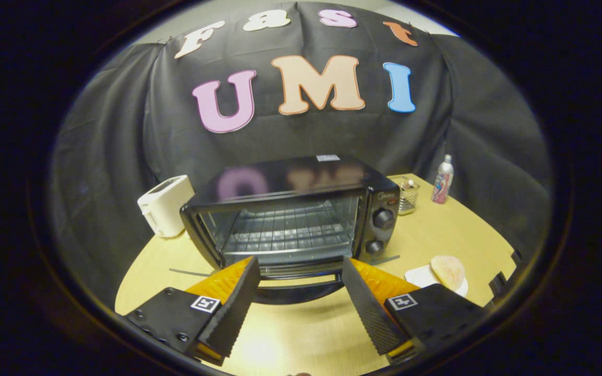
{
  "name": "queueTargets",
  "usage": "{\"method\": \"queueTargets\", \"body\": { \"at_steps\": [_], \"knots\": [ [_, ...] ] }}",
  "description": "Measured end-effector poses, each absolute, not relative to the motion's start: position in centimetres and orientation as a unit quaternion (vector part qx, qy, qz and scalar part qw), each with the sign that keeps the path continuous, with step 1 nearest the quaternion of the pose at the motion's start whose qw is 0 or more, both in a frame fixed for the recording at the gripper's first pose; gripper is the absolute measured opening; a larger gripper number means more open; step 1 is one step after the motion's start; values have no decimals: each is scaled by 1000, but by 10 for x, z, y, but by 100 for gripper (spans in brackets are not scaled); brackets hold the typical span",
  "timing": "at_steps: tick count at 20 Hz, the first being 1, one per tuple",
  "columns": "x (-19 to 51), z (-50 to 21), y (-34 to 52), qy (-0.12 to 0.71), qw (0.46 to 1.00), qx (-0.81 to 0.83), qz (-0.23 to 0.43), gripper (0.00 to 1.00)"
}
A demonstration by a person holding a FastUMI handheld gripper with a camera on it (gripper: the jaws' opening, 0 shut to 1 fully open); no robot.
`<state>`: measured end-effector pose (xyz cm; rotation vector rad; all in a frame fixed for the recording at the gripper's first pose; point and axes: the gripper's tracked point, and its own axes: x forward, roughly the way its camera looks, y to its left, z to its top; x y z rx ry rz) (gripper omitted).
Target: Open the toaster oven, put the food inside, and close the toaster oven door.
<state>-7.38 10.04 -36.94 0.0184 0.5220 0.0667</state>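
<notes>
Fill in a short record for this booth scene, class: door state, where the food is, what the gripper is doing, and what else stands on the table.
oven door: the toaster oven door is folded down open, wire rack bare
food: flat round bread on a white plate, right of the oven
gripper: gripper open, holding nothing, fingers either side of the lowered door
other items: white toaster, wire basket, bottle
surface: round wooden table

You're in a staged recording booth, not a real kitchen: black cloth (123, 130) drapes the walls behind one pale wooden table (452, 235). Kitchen props sit on it: toaster oven (296, 209), white toaster (166, 204), wire basket (408, 194), bottle (443, 180).
</notes>
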Motion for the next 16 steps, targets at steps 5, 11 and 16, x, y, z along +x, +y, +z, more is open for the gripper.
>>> {"method": "queueTargets", "body": {
  "at_steps": [5,11,16],
  "knots": [
    [-93,-388,94,277,960,-1,31,100],
    [-114,-427,89,325,945,-20,30,100],
    [-113,-459,91,358,932,-32,43,100]
  ]
}}
